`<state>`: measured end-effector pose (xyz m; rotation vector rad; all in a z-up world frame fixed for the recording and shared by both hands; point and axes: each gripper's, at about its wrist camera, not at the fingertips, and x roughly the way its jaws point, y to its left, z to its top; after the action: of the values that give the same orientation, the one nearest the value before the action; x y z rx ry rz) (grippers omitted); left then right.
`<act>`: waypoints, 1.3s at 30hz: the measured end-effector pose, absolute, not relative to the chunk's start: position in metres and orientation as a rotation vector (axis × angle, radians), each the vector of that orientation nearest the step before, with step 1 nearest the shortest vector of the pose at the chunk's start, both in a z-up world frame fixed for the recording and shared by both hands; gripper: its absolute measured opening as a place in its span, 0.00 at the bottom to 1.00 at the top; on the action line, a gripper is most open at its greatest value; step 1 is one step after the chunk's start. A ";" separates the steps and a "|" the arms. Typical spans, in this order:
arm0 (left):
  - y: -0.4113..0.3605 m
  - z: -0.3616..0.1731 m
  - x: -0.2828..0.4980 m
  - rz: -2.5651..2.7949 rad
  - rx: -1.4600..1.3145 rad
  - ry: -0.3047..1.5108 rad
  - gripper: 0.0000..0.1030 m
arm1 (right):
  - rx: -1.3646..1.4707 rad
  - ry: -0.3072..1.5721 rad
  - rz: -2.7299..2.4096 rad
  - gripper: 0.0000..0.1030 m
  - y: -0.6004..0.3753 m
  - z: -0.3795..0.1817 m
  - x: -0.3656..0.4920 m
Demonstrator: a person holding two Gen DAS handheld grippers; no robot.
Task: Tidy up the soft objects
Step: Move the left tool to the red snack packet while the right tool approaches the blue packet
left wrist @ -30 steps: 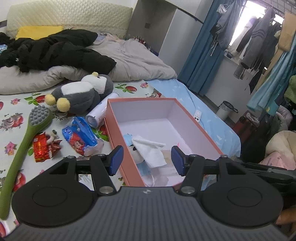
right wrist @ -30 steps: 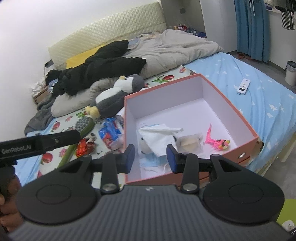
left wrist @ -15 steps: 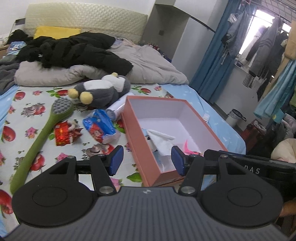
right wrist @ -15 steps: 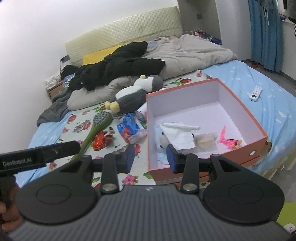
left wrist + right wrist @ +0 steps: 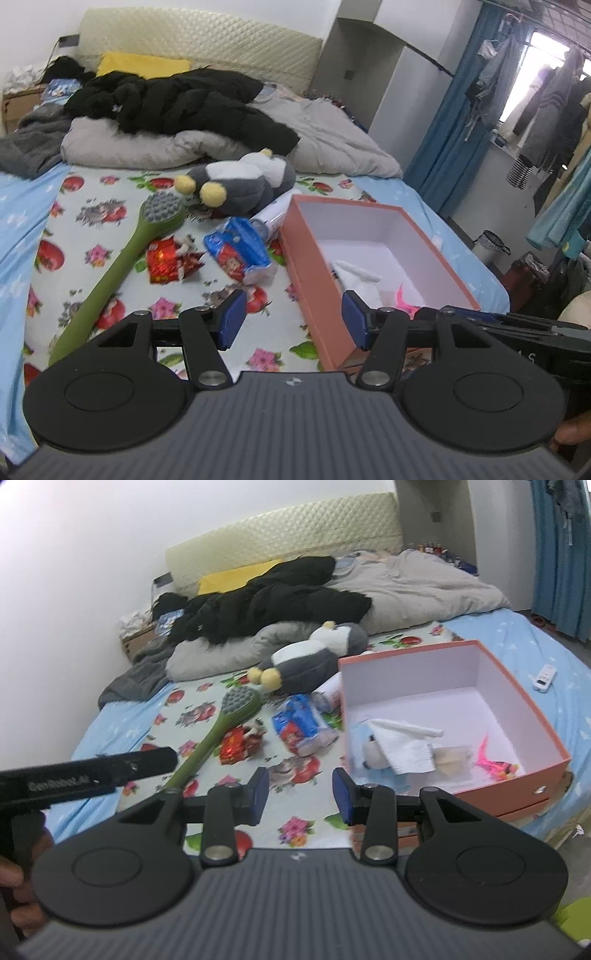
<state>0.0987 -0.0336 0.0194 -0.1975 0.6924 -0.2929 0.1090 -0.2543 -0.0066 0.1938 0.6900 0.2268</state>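
Nearby, brush (image 5: 218, 734) beside penguin plush (image 5: 314, 657)

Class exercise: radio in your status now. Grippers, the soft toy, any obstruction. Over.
Left gripper open, empty. Right gripper open, empty. Penguin plush on bed beside box, not boxed. Blue packet and green brush lie before it.

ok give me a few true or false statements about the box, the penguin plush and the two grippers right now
1. The penguin plush lies inside the orange box. False: it lies on the bed outside the box, beyond its far left corner.
2. The box already holds a white cloth and a pink toy. True.
3. The left gripper grips the green brush. False: its jaws are open and empty; the brush lies on the sheet.
4. The right gripper holds nothing. True.
5. The box's lid is on. False: the box is open on top.
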 end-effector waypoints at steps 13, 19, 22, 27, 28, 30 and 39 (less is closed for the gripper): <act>0.020 -0.021 0.116 -0.163 -0.291 0.747 0.61 | 0.135 0.758 0.303 0.40 -0.208 -0.021 0.149; 0.033 -0.044 0.154 -0.116 -0.310 0.786 0.61 | 0.116 0.788 0.321 0.40 -0.194 -0.030 0.187; 0.040 -0.060 0.180 -0.093 -0.317 0.811 0.61 | 0.098 0.811 0.329 0.40 -0.187 -0.038 0.210; 0.052 -0.090 0.224 -0.046 -0.332 0.851 0.61 | 0.066 0.842 0.334 0.40 -0.177 -0.054 0.253; 0.055 -0.097 0.234 -0.035 -0.333 0.859 0.61 | 0.063 0.847 0.335 0.40 -0.176 -0.058 0.261; 0.059 -0.110 0.251 -0.014 -0.332 0.876 0.61 | 0.061 0.863 0.327 0.40 -0.173 -0.067 0.282; 0.074 -0.168 0.321 0.028 -0.338 0.947 0.61 | 0.047 0.912 0.299 0.40 -0.163 -0.106 0.362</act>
<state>0.3206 0.0735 -0.1677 -0.3377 0.9468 0.0279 0.3616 -0.1630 -0.1063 0.0465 0.9121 0.2986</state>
